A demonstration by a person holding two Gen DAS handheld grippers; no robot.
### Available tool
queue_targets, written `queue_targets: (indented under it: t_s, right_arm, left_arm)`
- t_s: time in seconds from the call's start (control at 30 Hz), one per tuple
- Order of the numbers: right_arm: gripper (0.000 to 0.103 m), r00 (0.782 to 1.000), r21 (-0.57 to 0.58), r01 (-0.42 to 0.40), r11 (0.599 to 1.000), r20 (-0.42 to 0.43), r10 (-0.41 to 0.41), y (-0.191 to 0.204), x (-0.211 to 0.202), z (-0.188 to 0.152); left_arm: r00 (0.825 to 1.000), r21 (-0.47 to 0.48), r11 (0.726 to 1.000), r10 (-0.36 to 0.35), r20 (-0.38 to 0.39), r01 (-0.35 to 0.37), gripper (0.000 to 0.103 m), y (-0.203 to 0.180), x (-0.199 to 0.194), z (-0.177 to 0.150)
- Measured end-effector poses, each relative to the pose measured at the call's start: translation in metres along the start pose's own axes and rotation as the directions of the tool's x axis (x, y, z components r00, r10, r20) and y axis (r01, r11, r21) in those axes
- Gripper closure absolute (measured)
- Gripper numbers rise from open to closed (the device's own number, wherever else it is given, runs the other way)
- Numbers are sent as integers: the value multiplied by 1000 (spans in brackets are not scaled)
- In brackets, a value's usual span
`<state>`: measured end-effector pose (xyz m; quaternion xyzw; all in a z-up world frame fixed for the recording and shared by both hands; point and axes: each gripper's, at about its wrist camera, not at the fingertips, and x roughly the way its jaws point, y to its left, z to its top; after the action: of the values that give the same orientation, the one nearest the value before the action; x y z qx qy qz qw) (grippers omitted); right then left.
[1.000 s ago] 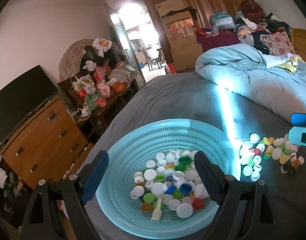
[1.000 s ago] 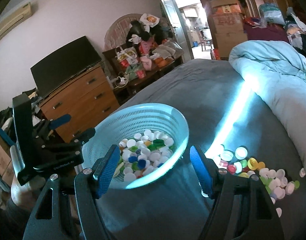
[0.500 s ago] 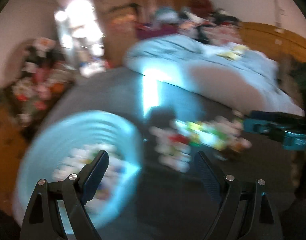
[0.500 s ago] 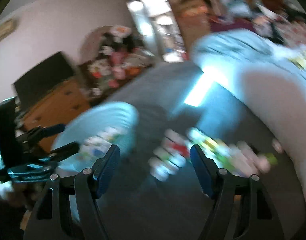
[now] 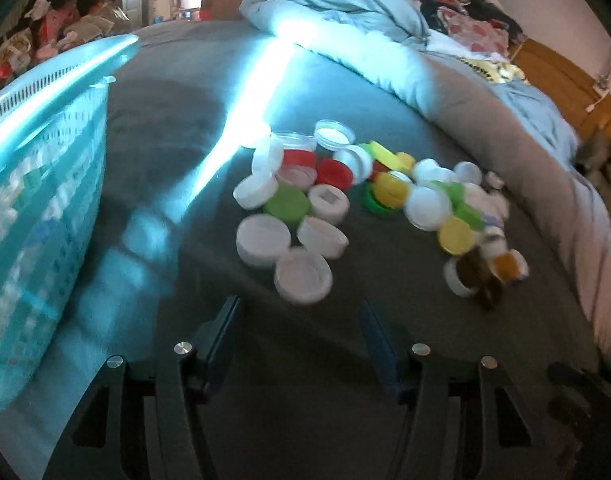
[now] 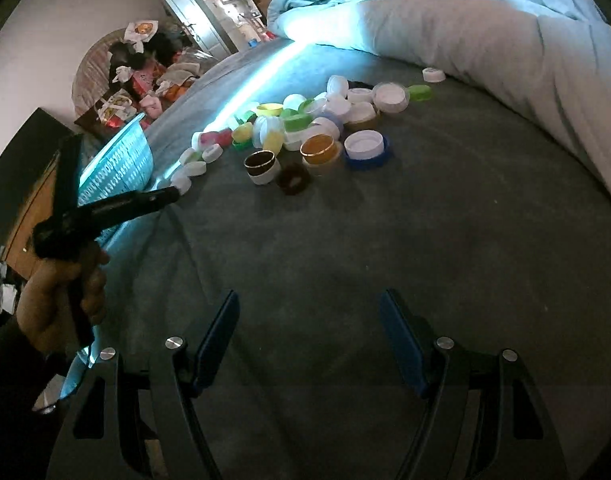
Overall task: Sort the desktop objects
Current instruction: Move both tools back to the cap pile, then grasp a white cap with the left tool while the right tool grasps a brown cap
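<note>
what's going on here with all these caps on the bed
A person holds a two-finger tool in each hand over a grey bed strewn with bottle caps. A light blue perforated basket, already holding caps, stands to the left of the pile. The left tool is closing with nothing between its fingers, aimed at a white cap. The right tool is open and empty, short of the pile.

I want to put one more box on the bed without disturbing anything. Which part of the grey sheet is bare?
Bare: the grey sheet between the right tongs and the pile of caps, out to the rolled duvet. Crowded: the pile itself, and the strip beside the blue basket.
</note>
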<state>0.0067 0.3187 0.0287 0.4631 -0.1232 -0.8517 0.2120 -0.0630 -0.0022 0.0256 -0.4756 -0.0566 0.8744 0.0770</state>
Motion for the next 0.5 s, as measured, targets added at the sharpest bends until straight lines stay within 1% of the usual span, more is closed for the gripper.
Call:
queue_targets:
  t_s: [0.03, 0.07, 0.1, 0.13, 0.17, 0.23, 0.3, 0.33, 0.43, 0.5]
  right_arm:
    - [35, 1000, 0, -3, 1000, 3, 3, 2, 0, 0]
    - [35, 1000, 1, -8, 1000, 6, 8, 1, 0, 2]
    - [35, 1000, -1, -14, 1000, 9, 14, 0, 1, 4]
    - [36, 1000, -3, -18, 1000, 12, 19, 1, 1, 6]
    - [38, 1000, -6, -22, 1000, 19, 22, 2, 1, 7]
    - [50, 999, -21, -22, 1000, 39, 23, 6, 1, 12]
    - [50, 998, -32, -24, 999, 52, 26, 10, 4, 20]
    - [50, 998, -39, -23, 999, 56, 25, 9, 6, 24]
    - [50, 997, -64, 5, 998, 71, 0, 3, 12, 41]
    - [50, 998, -80, 24, 997, 66, -19, -2, 23, 53]
  left_arm:
    - [1000, -3, 1000, 8, 0, -8, 40, 2, 3, 2]
    - [1000, -1, 1000, 20, 2, -20, 44, 2, 5, 5]
    - [999, 5, 999, 34, 5, -34, 60, 1, 6, 7]
    - [999, 11, 999, 46, 10, -46, 72, 2, 6, 8]
    - [999, 6, 999, 40, 11, -40, 72, 3, 6, 10]
    - [999, 13, 999, 37, 23, -37, 72, 3, 1, 9]
    - [999, 35, 998, 41, 35, -43, 72, 0, -7, 7]
    - [999, 41, 999, 31, 40, -33, 72, -1, -13, 5]
    - [998, 54, 998, 20, 56, -24, 72, -3, -29, -2]
    - [998, 55, 998, 11, 62, -14, 72, -4, -37, -5]
